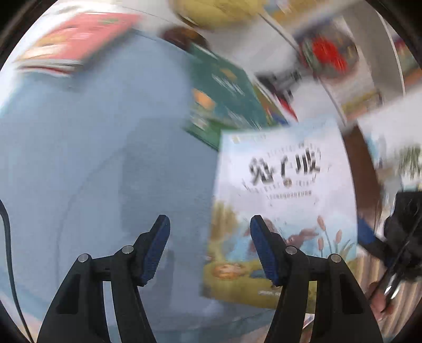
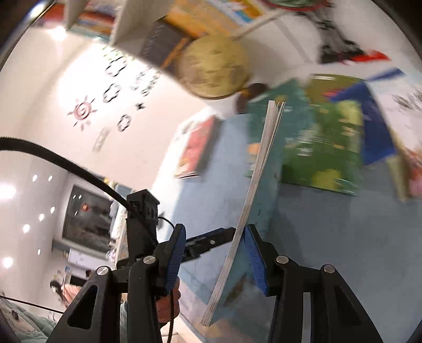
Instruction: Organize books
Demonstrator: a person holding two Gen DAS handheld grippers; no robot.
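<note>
In the left wrist view my left gripper (image 1: 208,224) is open and empty above the blue table cloth (image 1: 92,158). A pale picture book with black characters (image 1: 282,200) stands tilted just to its right, its cover facing me. In the right wrist view my right gripper (image 2: 213,237) is open, jaws wide. That same book (image 2: 253,200) shows edge-on between the jaws, leaning against the right pad (image 2: 254,258); the left pad is apart from it. A green book (image 1: 224,97) lies behind, and a red book (image 1: 76,39) at far left. Both views are motion-blurred.
A yellow globe (image 2: 215,67) stands at the table's back by white shelves with books (image 2: 184,23). A bright green book (image 2: 324,147) and a blue one (image 2: 374,124) lie at right. The other hand-held gripper (image 2: 142,224) is at left.
</note>
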